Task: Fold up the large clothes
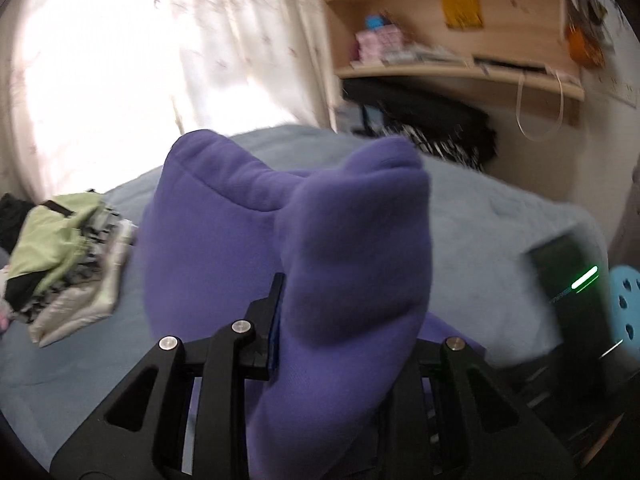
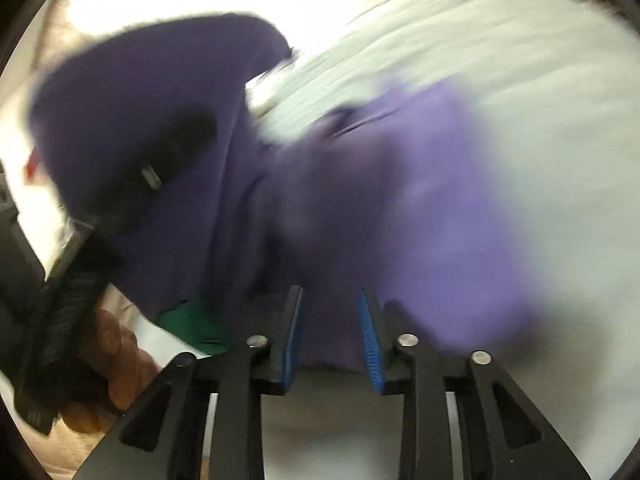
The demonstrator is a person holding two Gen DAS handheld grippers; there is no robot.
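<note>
Between left gripper (image 1: pixel 344 320) fingers (image 1: pixel 276 316), bunched purple garment (image 1: pixel 224 240).

Daylight pours through the pale curtain (image 1: pixel 120 60) at the upper left of the left wrist view and burns it out to near white, while the wooden shelves (image 1: pixel 460 32) on the right smear with motion blur and bow at the fisheye rim. The right wrist view is far blurrier: the purple garment (image 2: pixel 420 208) and the pale bed cover (image 2: pixel 540 120) streak together, glare whitens the top edge, and the cloth's backlit left part reads almost black. Dark vignetting rings both pictures.
</note>
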